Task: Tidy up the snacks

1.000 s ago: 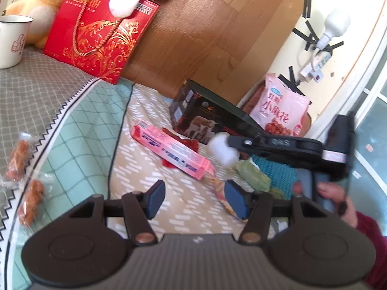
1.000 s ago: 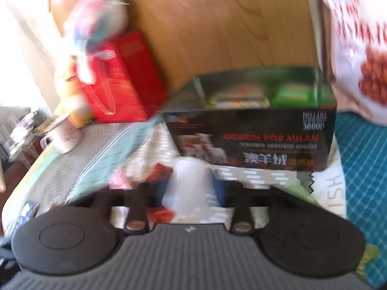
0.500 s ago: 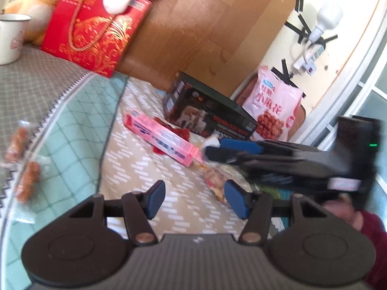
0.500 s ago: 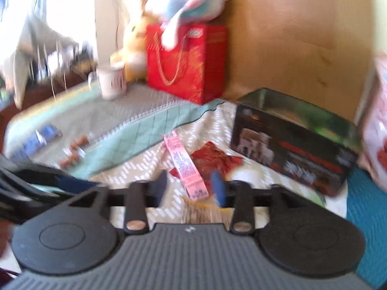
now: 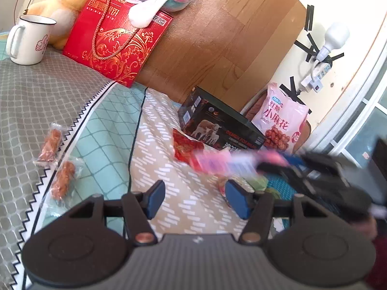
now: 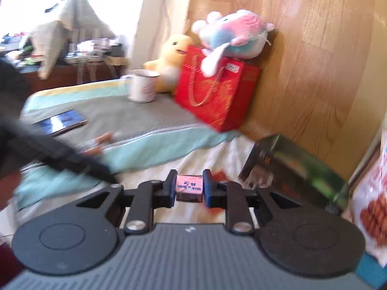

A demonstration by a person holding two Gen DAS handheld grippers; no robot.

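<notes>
Your L wrist cam looks low across the bed toward the headboard [image 5: 212, 38]; R cam sits close in, facing same way. Both share the red gift bag [image 5: 116, 41] [image 6: 215, 94] & black box [image 5: 217, 125] [image 6: 290, 169].

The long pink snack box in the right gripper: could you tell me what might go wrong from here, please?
1. The right gripper, whose jaws have just been closing, pinches the long pink snack box only at one end, so it could pivot or slip.
2. The box's free end hangs above the crinkled red packet and near the open-topped black cardboard box; it might knock either.
</notes>
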